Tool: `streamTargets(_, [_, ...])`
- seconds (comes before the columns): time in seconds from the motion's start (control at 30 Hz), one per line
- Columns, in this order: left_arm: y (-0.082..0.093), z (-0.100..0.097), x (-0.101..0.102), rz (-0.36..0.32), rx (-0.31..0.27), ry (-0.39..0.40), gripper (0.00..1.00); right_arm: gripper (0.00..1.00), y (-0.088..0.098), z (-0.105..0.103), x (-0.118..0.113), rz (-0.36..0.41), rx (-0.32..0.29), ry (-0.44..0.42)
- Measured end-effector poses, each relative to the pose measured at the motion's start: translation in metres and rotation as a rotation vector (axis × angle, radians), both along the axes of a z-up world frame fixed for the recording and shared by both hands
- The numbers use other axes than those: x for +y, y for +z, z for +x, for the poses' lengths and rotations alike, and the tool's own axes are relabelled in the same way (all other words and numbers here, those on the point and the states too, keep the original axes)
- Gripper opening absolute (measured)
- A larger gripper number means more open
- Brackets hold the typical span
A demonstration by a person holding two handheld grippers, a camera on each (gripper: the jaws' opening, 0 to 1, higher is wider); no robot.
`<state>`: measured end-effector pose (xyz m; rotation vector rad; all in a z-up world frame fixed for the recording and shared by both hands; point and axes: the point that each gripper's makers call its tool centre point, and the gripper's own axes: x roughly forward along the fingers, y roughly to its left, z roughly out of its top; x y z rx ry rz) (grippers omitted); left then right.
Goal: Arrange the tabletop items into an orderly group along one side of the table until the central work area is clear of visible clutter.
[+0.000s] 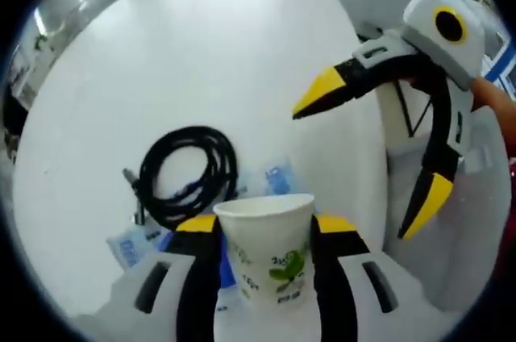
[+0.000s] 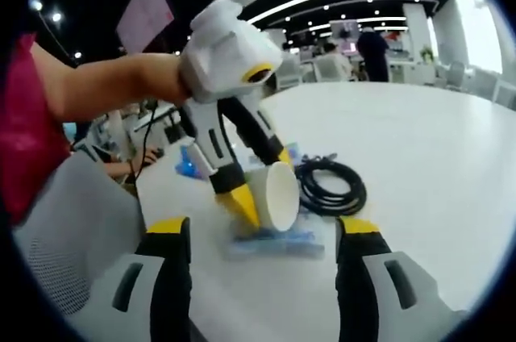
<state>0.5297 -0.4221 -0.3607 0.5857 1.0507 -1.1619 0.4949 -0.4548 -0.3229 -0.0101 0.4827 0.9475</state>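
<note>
Paper cup [image 1: 266, 249]: white, held between the jaws of the left gripper [image 1: 266, 233], one jaw against each side of its wall; in the right gripper view the cup [image 2: 274, 195] hangs tilted just above the table, its mouth turned toward that camera
Cup print: a green leaf motif with small dark characters beneath it; too blurred to read
Left gripper: closed on the cup; black jaws with yellow tips, white housing; a person's bare arm [image 2: 105, 88] holds it in the right gripper view
Right gripper [image 2: 262, 237]: jaws set wide apart with nothing between them; in the left gripper view it [image 1: 363, 164] hangs above the table's right side, well clear of the cup
Packets: a clear wrapper with blue print [image 2: 278, 241] lies on the table directly under the cup; another blue-and-white packet [image 1: 133, 245] lies by the cable; the lettering is illegible
Cable [image 1: 189, 177]: black, coiled in a loop, flat on the table just beyond the cup
Table [image 1: 201, 52]: white, round-edged; bare surface beyond the cable
Far: ceiling strip lights and people at other desks
</note>
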Motion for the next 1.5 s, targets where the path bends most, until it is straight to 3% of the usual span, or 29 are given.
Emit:
streamTargets(0.23, [0.013,0.004,0.012,-0.078,-0.028,0.041,0.4,0.72,0.006,0.004,0.009,-0.015,-0.008,0.025])
streamTargets(0.5, [0.039,0.013,0.028,-0.225,-0.084,0.125,0.4,0.72,0.015,0.008,0.023,-0.041,-0.021,0.069])
streamTargets(0.9, [0.072,0.024,0.076,-0.411,-0.174,0.315,0.4,0.72,0.027,0.013,0.049,-0.085,-0.039,0.169])
streamTargets(1.23, [0.09,0.023,0.12,-0.526,-0.239,0.397,0.4,0.72,0.035,0.014,0.068,-0.114,-0.052,0.237])
streamTargets(1.4, [0.105,0.02,0.139,-0.62,-0.308,0.44,0.39,0.72,0.035,0.015,0.074,-0.117,-0.053,0.259])
streamTargets(1.5, [0.106,0.013,0.149,-0.66,-0.32,0.452,0.39,0.72,0.035,0.014,0.078,-0.113,-0.054,0.273])
